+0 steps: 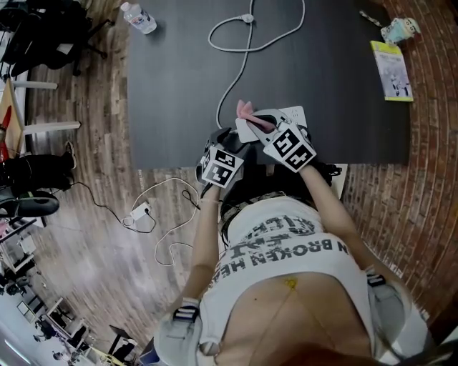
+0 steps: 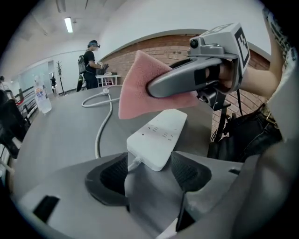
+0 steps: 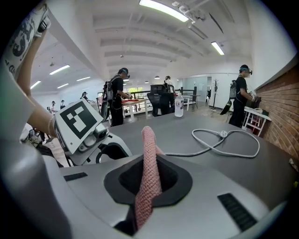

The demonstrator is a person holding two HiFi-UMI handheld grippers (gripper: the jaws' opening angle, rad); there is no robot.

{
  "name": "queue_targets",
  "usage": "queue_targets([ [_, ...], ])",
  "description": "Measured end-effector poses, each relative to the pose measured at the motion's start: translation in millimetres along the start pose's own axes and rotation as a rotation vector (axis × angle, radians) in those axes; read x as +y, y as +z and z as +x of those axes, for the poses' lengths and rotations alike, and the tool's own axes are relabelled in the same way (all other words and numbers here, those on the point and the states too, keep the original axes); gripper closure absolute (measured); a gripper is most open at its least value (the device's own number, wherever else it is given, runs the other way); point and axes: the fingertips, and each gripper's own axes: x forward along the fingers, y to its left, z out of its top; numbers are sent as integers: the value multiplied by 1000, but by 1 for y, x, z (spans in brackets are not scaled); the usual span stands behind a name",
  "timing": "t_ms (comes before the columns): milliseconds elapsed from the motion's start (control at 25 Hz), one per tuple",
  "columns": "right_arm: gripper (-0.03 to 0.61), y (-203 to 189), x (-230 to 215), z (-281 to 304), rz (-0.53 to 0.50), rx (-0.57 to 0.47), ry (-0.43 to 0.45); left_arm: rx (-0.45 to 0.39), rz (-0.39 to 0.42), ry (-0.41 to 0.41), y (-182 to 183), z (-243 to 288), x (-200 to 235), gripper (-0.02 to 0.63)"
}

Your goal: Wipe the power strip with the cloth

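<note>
A white power strip (image 2: 159, 135) lies on the dark table (image 1: 179, 93) near its front edge. Its corded end sits between the jaws of my left gripper (image 2: 148, 170), which stand open, the pads clear of the strip's sides. The white cable (image 1: 240, 64) runs from that end to a loop at the table's far side. My right gripper (image 3: 148, 179) is shut on a pink cloth (image 3: 148, 163). In the left gripper view the cloth (image 2: 138, 86) hangs just above the strip's far end; whether they touch is not visible.
A water bottle (image 1: 139, 18) stands at the table's far left corner. A yellow booklet (image 1: 392, 69) and a small teal object (image 1: 399, 30) lie at the far right. A black bag (image 2: 243, 135) sits below the table's front edge. People stand at other tables behind.
</note>
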Motion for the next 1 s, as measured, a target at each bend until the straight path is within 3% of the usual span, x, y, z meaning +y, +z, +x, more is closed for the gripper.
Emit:
queue_targets([
  [160, 561, -14, 2, 15, -4, 55, 27, 111, 60, 5, -7, 8, -2, 333],
  [520, 561, -39, 14, 44, -78, 173, 108, 234, 187, 8, -11, 24, -5, 330],
  [1000, 561, -56, 22, 68, -56, 213, 129, 211, 180, -58, -12, 24, -3, 328],
])
